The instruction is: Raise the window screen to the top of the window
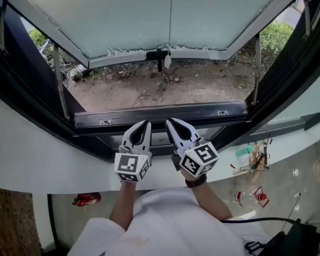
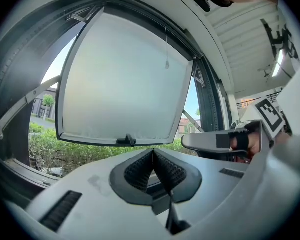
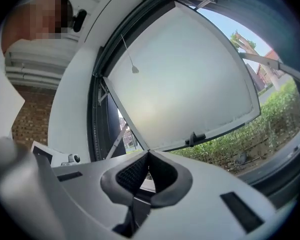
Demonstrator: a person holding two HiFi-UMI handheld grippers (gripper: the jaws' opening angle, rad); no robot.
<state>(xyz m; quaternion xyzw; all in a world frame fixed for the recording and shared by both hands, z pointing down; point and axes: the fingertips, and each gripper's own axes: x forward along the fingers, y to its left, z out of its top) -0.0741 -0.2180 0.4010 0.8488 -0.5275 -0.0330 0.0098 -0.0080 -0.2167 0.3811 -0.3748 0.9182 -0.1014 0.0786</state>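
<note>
Well, the thin pale pull cord (image 1: pixel 167 62) hangs at twelve o'clock, nearer my right tool (image 1: pixel 175 127) than my left tool (image 1: pixel 142 129); both are closed tight, holding nothing.

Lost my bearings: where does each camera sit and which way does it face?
Head view: on the person's head, looking steeply down at the window frame, left tongs, right tongs and forearms.
Left gripper view: on the left tongs, looking along shut jaws at the open sash; right tongs and hand at right.
Right gripper view: on the right tongs, facing that sash along shut jaws; person's head upper left.
Shared: sash handle in all three.
</note>
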